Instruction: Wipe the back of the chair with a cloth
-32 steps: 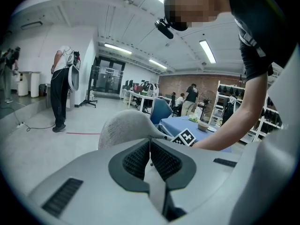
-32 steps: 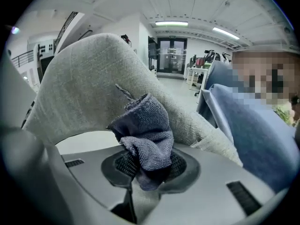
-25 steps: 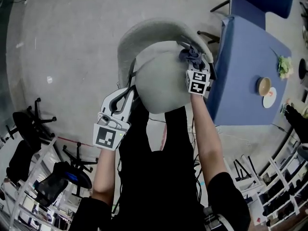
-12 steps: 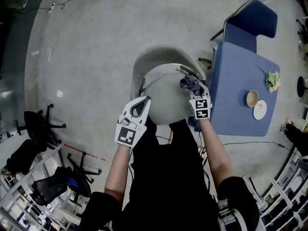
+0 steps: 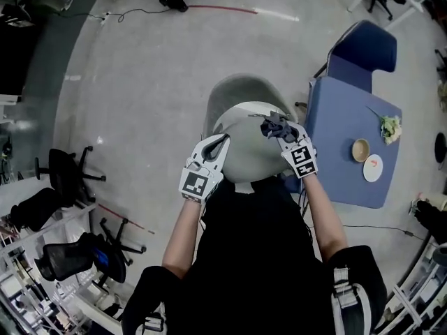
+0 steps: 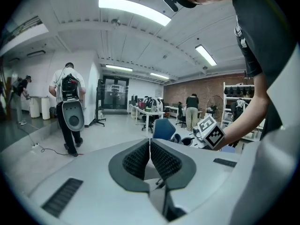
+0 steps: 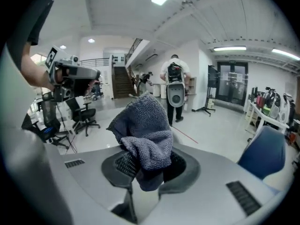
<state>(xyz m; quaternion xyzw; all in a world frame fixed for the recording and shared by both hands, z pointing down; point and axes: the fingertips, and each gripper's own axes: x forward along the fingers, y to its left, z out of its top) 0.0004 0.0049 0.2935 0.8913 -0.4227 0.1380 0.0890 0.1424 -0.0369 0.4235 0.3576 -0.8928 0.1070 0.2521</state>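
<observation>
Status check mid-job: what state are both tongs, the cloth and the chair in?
Left tongs: shut, empty.
Right tongs: shut on the cloth.
Cloth: bunched, sticking up out of the right tongs.
Grey chair: upright, in front of the person; contact with the cloth cannot be told.

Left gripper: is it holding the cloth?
No, the left gripper has its jaws closed together with nothing between them; the cloth is pinched in the right gripper.
</observation>
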